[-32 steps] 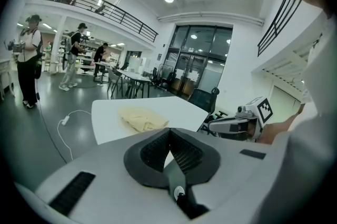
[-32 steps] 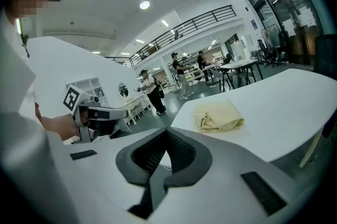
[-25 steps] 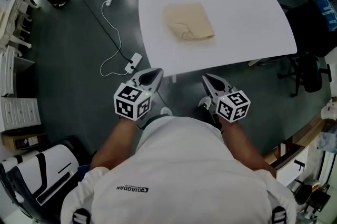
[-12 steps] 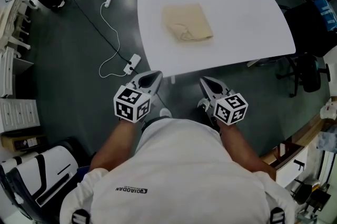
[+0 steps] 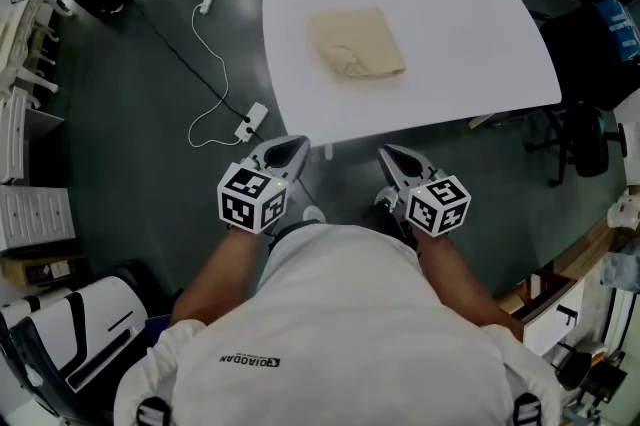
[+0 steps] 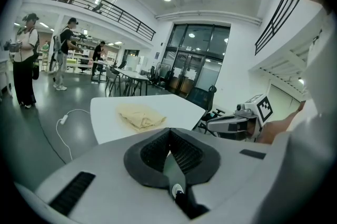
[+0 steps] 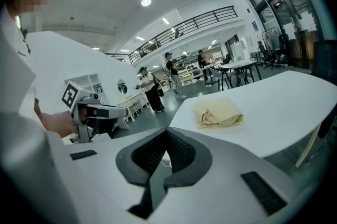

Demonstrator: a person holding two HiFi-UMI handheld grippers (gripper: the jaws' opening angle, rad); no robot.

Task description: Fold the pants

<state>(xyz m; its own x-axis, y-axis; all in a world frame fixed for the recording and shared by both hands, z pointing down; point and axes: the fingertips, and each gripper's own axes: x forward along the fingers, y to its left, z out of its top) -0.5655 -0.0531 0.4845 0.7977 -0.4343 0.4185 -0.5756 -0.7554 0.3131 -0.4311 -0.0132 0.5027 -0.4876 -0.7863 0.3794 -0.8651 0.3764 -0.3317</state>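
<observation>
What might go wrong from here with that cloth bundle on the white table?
The pants lie in a loose fold with a rumpled near edge; a nudge might undo it. The left gripper and right gripper are shut and short of the table, so they must open before gripping. A cable trails on the floor beside the table: a possible trip.

Open office hall with desks (image 7: 239, 65) and mezzanine (image 6: 108, 6).
</observation>
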